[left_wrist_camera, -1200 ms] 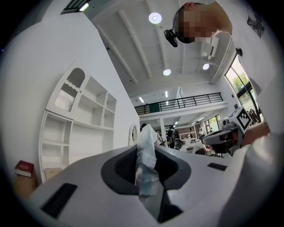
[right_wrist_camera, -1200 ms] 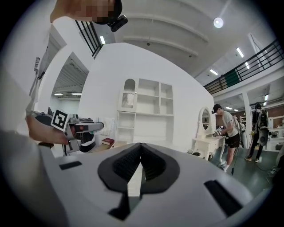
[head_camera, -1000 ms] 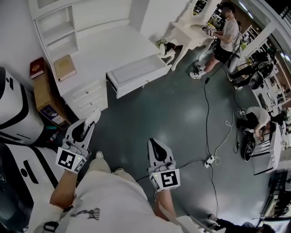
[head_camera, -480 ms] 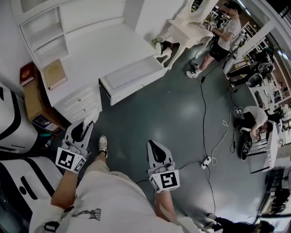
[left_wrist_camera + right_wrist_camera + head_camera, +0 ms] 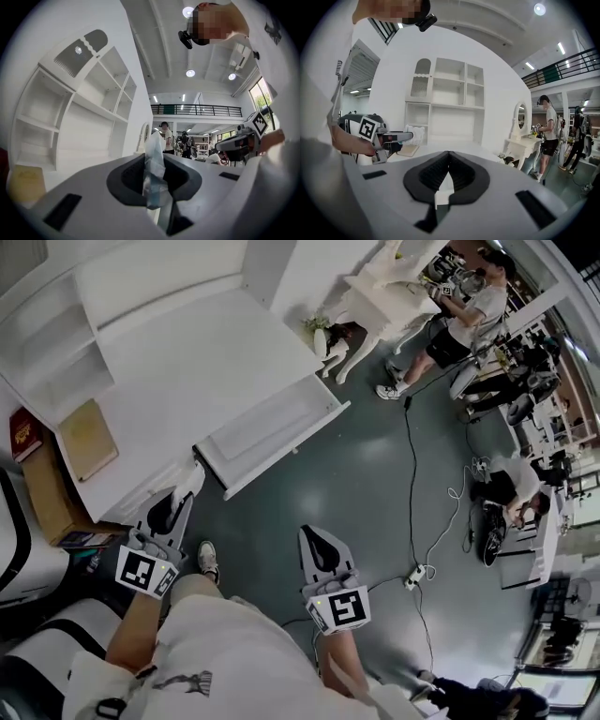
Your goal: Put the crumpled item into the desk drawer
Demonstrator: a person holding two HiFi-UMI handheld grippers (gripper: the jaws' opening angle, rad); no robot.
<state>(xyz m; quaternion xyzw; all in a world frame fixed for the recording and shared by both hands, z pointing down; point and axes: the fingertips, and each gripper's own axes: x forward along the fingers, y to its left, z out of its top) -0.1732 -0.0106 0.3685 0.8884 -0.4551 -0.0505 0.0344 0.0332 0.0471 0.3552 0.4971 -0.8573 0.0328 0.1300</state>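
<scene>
The left gripper (image 5: 184, 493) has its two fingers closed tight on the crumpled item (image 5: 153, 176). It is a soft, thin, see-through scrap that sticks up and hangs down between them. It is squeezed in the middle, I think so that it cannot slip out while it is carried. So the task's thing is up in the air in that gripper, out in front of the person, and not in the drawer yet. The gripper points flat and forward toward the white desk (image 5: 187, 352), which keeps the scrap ahead and easy to see. The drawer (image 5: 270, 424) is pulled out from the desk front and looks bare inside, so it is ready and nobody has to open it first. In the head view the scrap shows just beside the drawer's near corner, over the dark floor (image 5: 356, 484). The right gripper (image 5: 447, 155) has its fingers shut together with nothing in them. It is held out beside the left one, well apart from it. It is most likely just waiting, since one gripper is enough for so light a thing. A tan book (image 5: 86, 439) lies on the desk top, away from the drawer, so it is not in the way. Next, I guess the left gripper must reach over the drawer's front wall, go low inside, and only then let go. If not, the light scrap could drift to the floor.
</scene>
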